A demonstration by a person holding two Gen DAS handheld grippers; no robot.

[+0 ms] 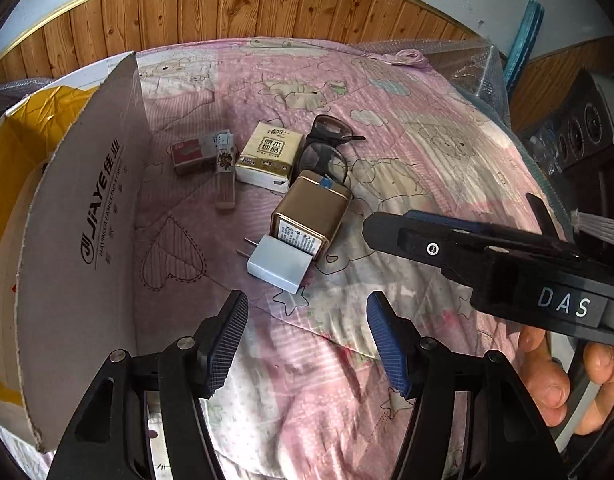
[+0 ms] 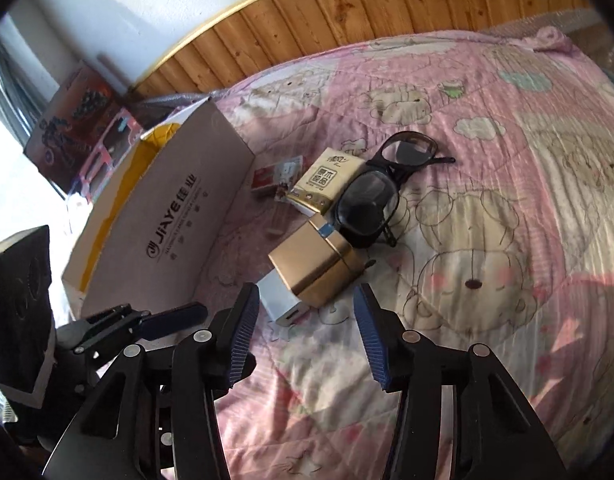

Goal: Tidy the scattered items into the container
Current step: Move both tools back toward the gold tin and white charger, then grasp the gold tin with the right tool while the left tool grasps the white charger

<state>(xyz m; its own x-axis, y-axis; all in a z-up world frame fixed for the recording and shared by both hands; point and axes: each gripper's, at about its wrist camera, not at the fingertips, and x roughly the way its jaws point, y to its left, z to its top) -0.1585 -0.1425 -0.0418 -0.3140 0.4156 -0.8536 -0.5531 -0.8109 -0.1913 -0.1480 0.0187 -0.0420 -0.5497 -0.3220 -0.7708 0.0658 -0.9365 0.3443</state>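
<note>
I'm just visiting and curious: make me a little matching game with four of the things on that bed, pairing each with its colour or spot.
Things:
1. charger
2. tin
3. glasses
4. box

Descriptions:
A. gold, lying on its side
B. dark frame, beside the tissue pack
C. white, prongs pointing toward the box
D. cardboard, standing at the left of the items

Pairs: 1-C, 2-A, 3-B, 4-D

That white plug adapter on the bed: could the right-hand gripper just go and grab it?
Probably yes. The right gripper is open and empty, and the white adapter lies just ahead with only bare quilt between, though the gold tin touches its far side.
</note>
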